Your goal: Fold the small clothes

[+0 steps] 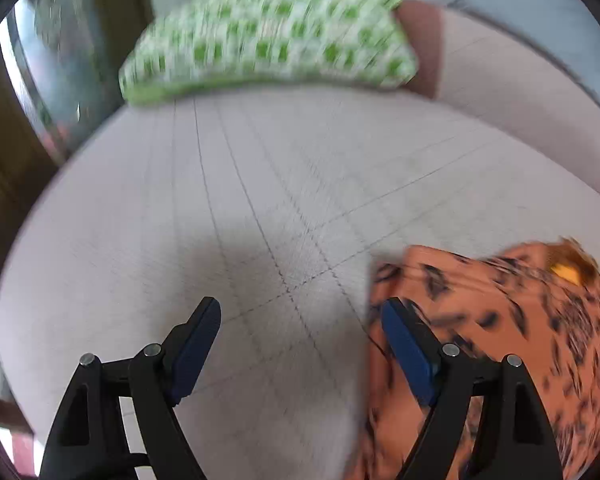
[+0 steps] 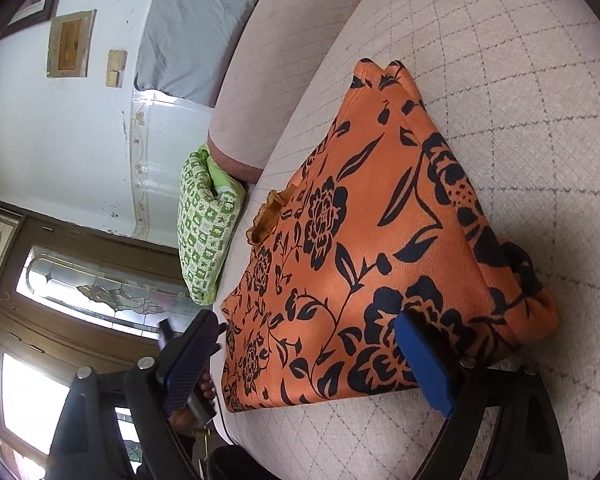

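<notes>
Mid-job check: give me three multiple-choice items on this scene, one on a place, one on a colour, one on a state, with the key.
1. Where does the green checked pillow lie?
A. at the cushion's far edge
B. on the orange garment
C. between the left gripper's fingers

2. What colour is the garment's flower print?
A. white
B. black
C. green

3. How do the right gripper's jaws stand?
A. shut on the garment
B. shut on nothing
C. open

Key: 1 A, it lies beyond the garment by the armrest; 2 B, black flowers on orange; 3 C, fingers wide apart, pressing nothing.

No readable text, label or number anywhere.
</notes>
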Motion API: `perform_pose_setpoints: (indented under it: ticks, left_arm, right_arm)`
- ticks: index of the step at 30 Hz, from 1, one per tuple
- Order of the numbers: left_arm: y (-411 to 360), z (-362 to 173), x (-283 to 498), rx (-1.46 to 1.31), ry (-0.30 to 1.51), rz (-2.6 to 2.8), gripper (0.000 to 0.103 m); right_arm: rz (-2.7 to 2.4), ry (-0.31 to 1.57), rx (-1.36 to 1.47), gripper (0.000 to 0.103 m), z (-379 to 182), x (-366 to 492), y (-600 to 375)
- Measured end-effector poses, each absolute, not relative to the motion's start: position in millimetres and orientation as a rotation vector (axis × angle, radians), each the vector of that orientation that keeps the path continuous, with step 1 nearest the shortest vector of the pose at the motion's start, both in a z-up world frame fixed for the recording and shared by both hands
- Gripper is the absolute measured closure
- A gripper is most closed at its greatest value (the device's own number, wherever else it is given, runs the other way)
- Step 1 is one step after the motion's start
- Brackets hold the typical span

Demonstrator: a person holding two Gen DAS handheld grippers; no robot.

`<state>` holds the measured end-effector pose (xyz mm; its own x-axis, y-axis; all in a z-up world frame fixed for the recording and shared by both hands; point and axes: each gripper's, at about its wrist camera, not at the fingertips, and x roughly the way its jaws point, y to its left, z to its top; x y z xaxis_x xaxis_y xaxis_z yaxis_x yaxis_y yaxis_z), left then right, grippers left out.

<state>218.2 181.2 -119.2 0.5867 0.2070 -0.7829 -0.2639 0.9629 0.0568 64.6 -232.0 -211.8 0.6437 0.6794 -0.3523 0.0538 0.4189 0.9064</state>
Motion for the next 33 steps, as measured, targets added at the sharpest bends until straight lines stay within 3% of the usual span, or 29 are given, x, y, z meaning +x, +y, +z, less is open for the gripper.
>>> perform_pose_setpoints:
  ticks: [5, 14, 24, 30, 33]
  left_arm:
    - [139, -93, 155, -0.036, 0.780, 0.184, 0.020]
    - [30, -142, 126, 0.142, 0.837, 0.039, 0.020]
    - [26, -138, 123, 0.081, 0.884, 0.035, 0.020]
    - [28, -144, 130, 0.062, 0.922, 0.039, 0.020]
    - [30, -146, 134, 0.051, 0.928, 0.041, 0.020]
  right_arm:
    - [0.413, 0.755, 1.067, 0.011, -196, 44, -229]
    - [0.301, 0.806, 1.216, 0.011, -221, 0, -239]
    - [0.438, 0.720, 1.006, 0.011, -156, 42, -230]
    - [0.316, 0.883, 1.071, 0.012, -204, 100, -246]
    - [0.423, 0.811, 1.014, 0.011, -170, 104, -240]
